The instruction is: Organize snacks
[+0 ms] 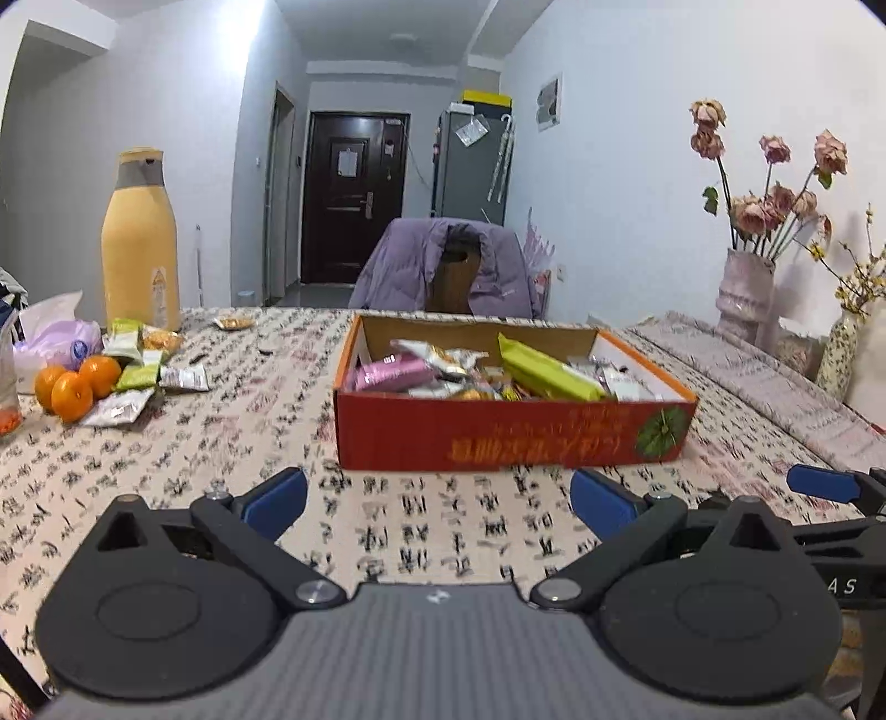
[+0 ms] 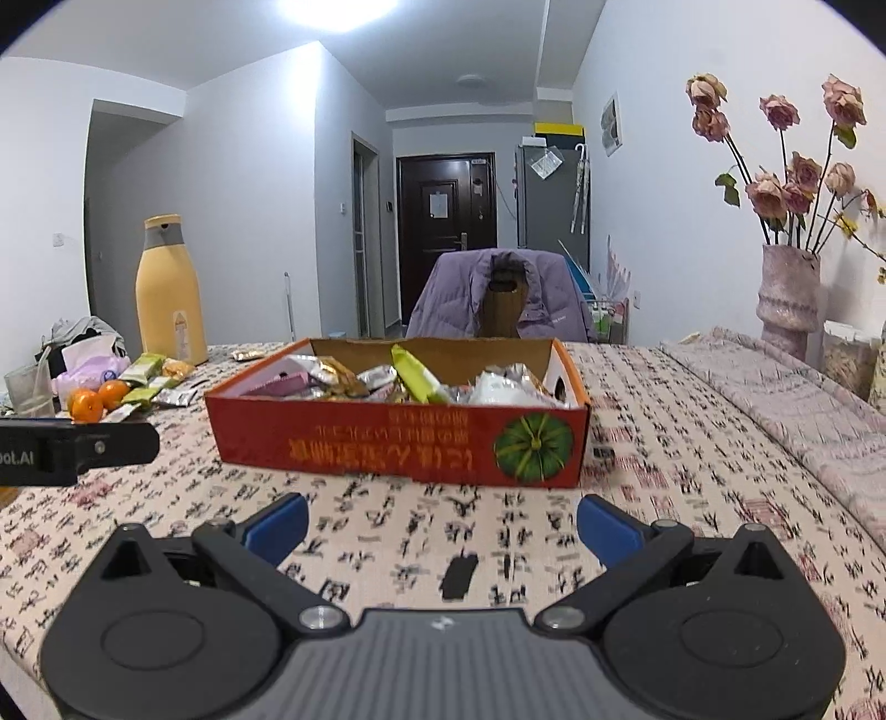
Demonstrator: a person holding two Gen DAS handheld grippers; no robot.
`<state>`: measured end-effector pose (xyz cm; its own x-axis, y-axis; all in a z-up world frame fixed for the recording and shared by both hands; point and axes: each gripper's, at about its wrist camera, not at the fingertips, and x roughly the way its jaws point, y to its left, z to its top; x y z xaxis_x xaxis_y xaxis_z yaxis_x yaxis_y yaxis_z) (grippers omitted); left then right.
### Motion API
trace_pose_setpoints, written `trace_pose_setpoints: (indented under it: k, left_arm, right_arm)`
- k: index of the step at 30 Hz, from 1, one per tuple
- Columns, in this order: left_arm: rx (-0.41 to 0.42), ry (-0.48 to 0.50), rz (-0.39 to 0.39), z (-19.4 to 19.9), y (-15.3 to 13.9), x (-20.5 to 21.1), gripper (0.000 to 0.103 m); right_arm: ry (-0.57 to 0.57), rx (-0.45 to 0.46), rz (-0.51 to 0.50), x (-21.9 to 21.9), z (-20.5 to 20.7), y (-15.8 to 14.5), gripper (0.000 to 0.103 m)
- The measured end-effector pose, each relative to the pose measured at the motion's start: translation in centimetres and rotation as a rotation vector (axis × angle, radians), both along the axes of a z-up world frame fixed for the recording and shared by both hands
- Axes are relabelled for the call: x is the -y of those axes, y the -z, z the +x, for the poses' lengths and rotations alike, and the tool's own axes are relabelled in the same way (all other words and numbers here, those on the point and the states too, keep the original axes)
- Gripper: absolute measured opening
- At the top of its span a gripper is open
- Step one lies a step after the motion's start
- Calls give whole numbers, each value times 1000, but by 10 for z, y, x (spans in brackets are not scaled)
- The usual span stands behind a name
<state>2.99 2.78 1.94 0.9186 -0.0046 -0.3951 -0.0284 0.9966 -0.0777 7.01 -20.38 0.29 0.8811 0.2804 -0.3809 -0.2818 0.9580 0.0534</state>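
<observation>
Both hand-held grippers empty, fingers wide apart: left hand-held gripper [image 1: 437, 495], right hand-held gripper [image 2: 442, 526], low over counter [image 1: 232, 443]. Red box [image 1: 498, 432] mid-counter w/ snacks [image 1: 545, 368] heaped inside; lower ones hidden by box wall. Loose packets [image 1: 138, 376] far left beside oranges [image 1: 75, 385], partly overlapping, labels unreadable.

Ceiling light [image 2: 338, 8] blown out at top centre, cool even illumination, soft shadows. Strong fisheye bending, dark vignette corners. Tablecloth [image 2: 664, 443] print slightly blurred.
</observation>
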Motion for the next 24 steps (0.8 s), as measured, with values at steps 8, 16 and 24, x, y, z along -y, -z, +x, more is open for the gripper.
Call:
trace_pose_setpoints:
  k: [8,16,24]
  left_arm:
    - [-27,11,9,-10,13,4,103]
    - [-36,22,15,-13,18,4,103]
    - [-49,23,20,-12,23,5,103]
  right_arm:
    - [10,-31,-6,1,-12,8,103]
    - [19,-38,-10,2,-14,10,103]
    - [19,-44,-8,3,-14,11,103]
